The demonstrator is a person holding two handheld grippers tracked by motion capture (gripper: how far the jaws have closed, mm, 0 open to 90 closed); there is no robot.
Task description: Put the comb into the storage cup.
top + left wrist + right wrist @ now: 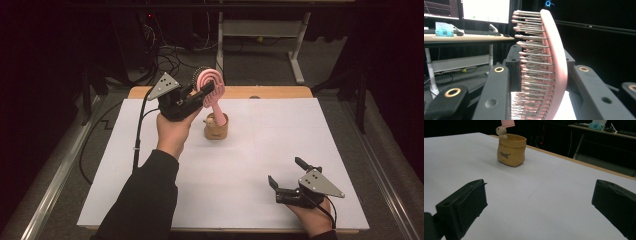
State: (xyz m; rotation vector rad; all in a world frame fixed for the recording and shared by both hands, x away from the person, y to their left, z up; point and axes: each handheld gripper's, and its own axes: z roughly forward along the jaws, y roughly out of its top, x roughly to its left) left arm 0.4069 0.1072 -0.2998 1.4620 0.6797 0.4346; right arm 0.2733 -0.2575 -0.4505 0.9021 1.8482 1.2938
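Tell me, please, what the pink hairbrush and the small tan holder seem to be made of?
The pink hairbrush looks like matte plastic: a smooth, evenly coloured back, with thin metallic-looking pins ending in pink tips. The small tan holder looks like glazed ceramic, perhaps resin: a soft shine, a thick rounded rim and moulded sack-like folds.

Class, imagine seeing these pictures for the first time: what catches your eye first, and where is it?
The pink hairbrush stands out, clamped by its head in the left gripper with its handle reaching down into the small tan pot at the table's far middle. The right gripper rests open near the front right corner.
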